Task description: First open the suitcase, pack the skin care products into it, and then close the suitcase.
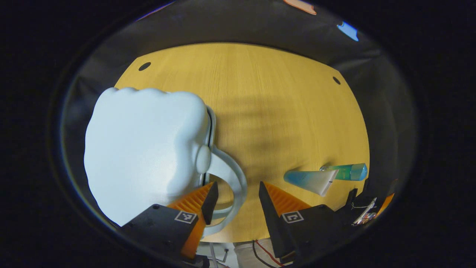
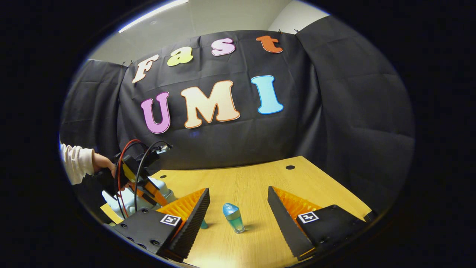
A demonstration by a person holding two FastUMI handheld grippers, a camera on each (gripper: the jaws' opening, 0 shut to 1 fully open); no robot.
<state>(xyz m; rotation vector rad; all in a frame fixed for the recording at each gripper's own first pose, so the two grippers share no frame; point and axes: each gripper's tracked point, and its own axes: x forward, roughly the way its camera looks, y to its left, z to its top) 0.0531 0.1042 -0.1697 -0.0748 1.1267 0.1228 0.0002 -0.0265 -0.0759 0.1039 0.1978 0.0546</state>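
Jaws spread, the left gripper (image 1: pixel 235 199) straddles the handle (image 1: pixel 234 186) of the closed pale suitcase (image 1: pixel 143 152) near the table's (image 1: pixel 260 93) front edge — the right gripper (image 2: pixel 238 214), likewise spread, faces a blue-green bottle (image 2: pixel 233 218) standing mid-table; a tube (image 1: pixel 310 180) lies nearby.

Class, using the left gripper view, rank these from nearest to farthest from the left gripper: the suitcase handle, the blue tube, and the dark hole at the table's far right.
1. The suitcase handle, curving between the left gripper fingers.
2. The blue tube, lying on the table to the right, just beyond the right finger.
3. The dark hole, far right near the table's back edge.
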